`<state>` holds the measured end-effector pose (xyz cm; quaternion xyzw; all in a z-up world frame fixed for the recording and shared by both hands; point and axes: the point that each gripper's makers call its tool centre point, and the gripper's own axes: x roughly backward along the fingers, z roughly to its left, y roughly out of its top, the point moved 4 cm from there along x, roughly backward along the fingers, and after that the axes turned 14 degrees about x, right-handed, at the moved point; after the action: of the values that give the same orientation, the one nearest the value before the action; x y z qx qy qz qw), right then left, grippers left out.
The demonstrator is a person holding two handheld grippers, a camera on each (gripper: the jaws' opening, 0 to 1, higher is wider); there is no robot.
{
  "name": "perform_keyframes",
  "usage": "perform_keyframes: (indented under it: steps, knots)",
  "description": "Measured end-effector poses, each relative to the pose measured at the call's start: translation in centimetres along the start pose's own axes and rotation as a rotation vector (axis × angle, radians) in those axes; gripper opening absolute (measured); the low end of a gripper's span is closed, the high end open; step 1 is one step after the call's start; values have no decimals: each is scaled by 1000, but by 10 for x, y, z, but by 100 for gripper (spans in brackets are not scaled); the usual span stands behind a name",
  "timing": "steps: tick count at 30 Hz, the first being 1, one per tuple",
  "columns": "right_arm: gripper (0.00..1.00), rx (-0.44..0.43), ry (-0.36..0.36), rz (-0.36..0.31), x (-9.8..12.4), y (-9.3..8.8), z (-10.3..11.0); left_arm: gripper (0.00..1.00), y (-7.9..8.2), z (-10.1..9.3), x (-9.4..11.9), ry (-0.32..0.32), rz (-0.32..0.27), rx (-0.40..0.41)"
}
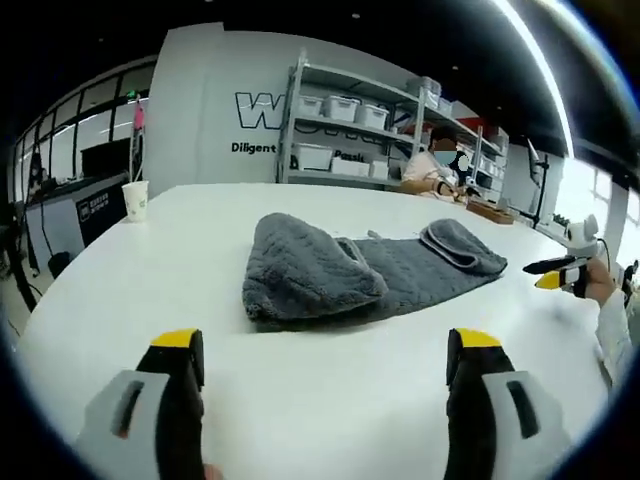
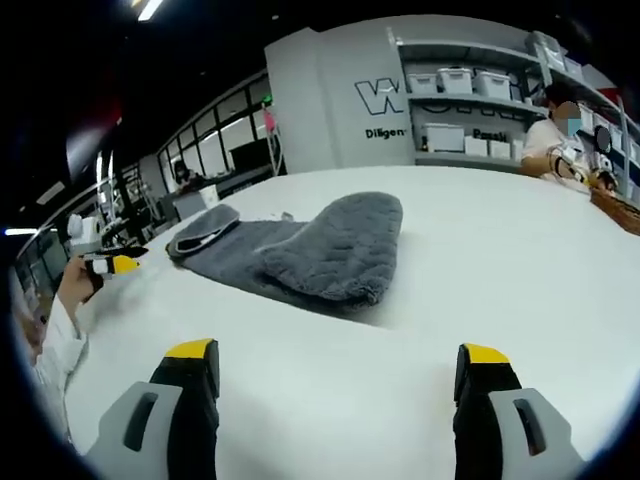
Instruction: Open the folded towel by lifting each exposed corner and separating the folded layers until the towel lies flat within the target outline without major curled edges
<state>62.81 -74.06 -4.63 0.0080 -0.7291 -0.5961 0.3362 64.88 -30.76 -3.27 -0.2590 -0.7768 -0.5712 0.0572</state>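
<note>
White tabletop [image 1: 300, 400] runs wide under both my grippers, with grey shelving [image 1: 370, 120] full of pale storage bins against the far wall and a seated person [image 1: 430, 170] at the table's far edge. From the left gripper view, my left gripper [image 1: 325, 355] hovers above the bare table with its yellow-tipped jaws spread well apart, pinching nothing; the grey towel [image 1: 360, 270] lies ahead of it on the table, still bunched, with one thick folded lobe nearer me and a smaller rolled end at its far right. A paper cup [image 1: 135, 200] stands alone near the table's left edge, well apart from the towel. Off to the right in that view I can see my other gripper held in a hand (too small there to judge its jaws). From the right gripper view, my right gripper [image 2: 338, 365] also hangs over bare table, jaws wide and empty, and the towel [image 2: 320, 245] sits ahead, slightly left of centre, its plump folded end pointing toward the shelving. My left gripper [image 2: 120, 262] shows at the left edge of that view, held in a sleeved hand, near the towel's flatter end but not touching it.
</note>
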Motion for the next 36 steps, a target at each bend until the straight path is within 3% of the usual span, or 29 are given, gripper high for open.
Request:
perform_keyframes:
  steps: [10, 14, 17, 22, 26, 30, 32, 36]
  knots:
    - [99, 78, 9, 0, -7, 4, 7, 99, -5, -12, 5, -32, 26, -33]
    - [99, 115, -26, -73, -10, 16, 7, 99, -12, -14, 1, -42, 55, -33]
    - [99, 191, -37, -115, -12, 25, 10, 99, -16, -17, 3, -63, 78, -27]
    - [95, 294, -69, -166, -16, 36, 17, 99, -11, -18, 7, -75, 54, -15]
    - [83, 406, -97, -202, -22, 45, 27, 99, -11, -17, 7, -71, 58, -12]
    - [64, 579, -133, -195, -28, 47, 36, 99, -12, -19, 7, -89, 64, -2]
    - [61, 627, -143, -177, -30, 47, 41, 99, -11, -19, 6, -91, 65, -1]
    - [48, 620, -144, -180, -35, 47, 50, 99, -11, -20, 6, -96, 67, 4]
